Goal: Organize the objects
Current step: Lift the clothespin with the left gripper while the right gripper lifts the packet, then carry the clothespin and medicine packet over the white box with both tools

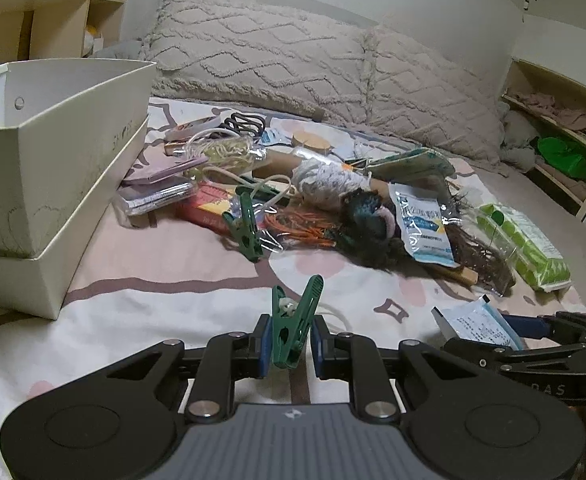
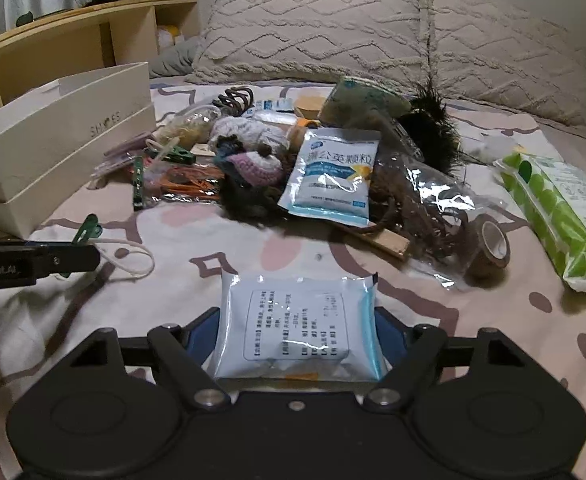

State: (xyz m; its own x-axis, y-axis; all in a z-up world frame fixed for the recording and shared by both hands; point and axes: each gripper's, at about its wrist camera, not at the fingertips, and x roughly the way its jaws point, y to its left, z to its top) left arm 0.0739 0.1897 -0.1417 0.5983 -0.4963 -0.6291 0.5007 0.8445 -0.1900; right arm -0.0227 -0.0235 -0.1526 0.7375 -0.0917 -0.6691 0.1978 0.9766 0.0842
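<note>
- Left gripper [image 1: 291, 346]: pads clamped on a green clothespin [image 1: 295, 330], which stands upright between them, pinching end up, with a loop of white cord [image 2: 127, 258] trailing from it.
- Right gripper [image 2: 297, 334]: a white sachet [image 2: 297, 328] lies flat between its pads, long axis running away from the camera; whether the pads press on its edges yet, cannot tell.
- Landmark: the shoe box [image 1: 49, 128], open-topped and set into its lid, on the bed.
- Both grippers sit well to the right of the shoe box and nearer the camera; the left one is closer to it.
- Clutter pile [image 1: 333, 200] lies just right of the shoe box, a second green clothespin [image 1: 245, 226] at its near edge.
- Judgement: if the box is the drop-off, the coming move carries the clothespin leftward and up over the box wall.
</note>
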